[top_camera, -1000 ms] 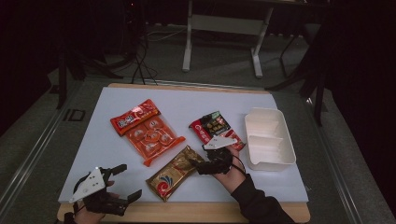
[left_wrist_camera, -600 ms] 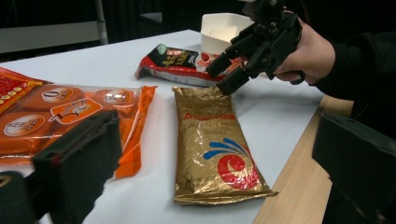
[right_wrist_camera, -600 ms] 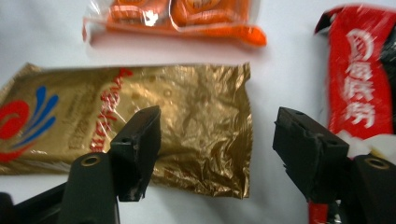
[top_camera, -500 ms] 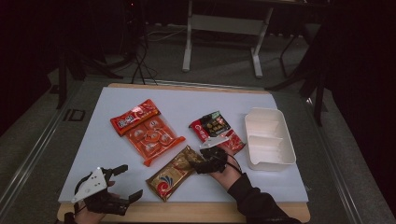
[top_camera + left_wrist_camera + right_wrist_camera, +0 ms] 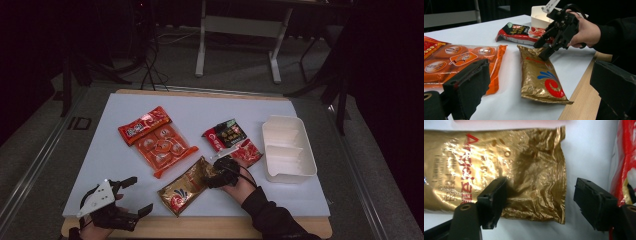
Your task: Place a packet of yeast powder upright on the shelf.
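Note:
A gold foil packet (image 5: 187,185) lies at the front middle of the white table top (image 5: 100,155). My right gripper (image 5: 215,175) is down at its right end. In the right gripper view one jaw rests on the crinkled gold packet (image 5: 499,157) and the other stands past its sealed edge, over the table. The right gripper (image 5: 540,185) is open, its jaws have just been opening, and the packet's end lies between them unpressed. My left gripper (image 5: 140,194) rests open at the front left corner, with nothing in it. From the left gripper (image 5: 541,66) I see the gold packet (image 5: 539,75) and the right gripper (image 5: 542,50).
An orange packet of round snacks (image 5: 162,147) and a red packet (image 5: 142,125) lie left of centre. A red and black packet (image 5: 232,140) lies just behind the right hand. A white two-part tray (image 5: 287,147) stands at the right. The wooden front edge (image 5: 200,227) is close.
My right gripper has come down and slightly left onto the end of the gold packet. The left gripper has stayed put.

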The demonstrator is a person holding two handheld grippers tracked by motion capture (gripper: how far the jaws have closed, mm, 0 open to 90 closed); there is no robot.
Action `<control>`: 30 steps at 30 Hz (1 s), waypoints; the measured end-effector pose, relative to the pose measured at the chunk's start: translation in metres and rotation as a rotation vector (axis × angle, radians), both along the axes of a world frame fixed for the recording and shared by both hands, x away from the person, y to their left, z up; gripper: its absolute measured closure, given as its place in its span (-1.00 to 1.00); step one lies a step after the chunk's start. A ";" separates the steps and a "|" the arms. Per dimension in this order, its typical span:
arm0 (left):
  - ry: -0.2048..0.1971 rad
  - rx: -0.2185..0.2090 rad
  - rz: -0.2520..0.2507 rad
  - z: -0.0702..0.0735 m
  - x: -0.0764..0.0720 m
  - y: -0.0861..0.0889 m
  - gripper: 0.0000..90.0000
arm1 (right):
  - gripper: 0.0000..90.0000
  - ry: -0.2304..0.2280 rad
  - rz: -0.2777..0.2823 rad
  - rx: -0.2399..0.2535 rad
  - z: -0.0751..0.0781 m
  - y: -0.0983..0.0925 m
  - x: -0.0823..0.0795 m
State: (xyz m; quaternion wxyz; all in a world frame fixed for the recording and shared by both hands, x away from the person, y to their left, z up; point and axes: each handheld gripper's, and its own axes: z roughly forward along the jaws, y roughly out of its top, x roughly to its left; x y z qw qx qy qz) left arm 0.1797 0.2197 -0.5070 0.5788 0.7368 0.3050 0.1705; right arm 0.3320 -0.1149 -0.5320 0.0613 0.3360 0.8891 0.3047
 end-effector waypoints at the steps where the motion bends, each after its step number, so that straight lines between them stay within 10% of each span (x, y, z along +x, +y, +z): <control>1: 0.000 0.001 0.000 0.000 0.000 0.000 -0.93 | -0.40 0.010 0.007 0.003 -0.001 -0.001 0.001; 8: 0.004 0.002 -0.002 0.000 0.001 0.000 -0.93 | -0.30 -0.011 0.056 -0.080 0.001 0.006 0.000; 19: 0.009 0.000 0.000 -0.001 0.001 0.000 -0.94 | 0.83 -0.007 0.126 -0.096 0.006 0.009 -0.006; 30: 0.008 -0.002 0.006 -0.001 0.001 0.001 -0.94 | 0.99 -0.027 0.126 -0.088 0.014 0.011 -0.004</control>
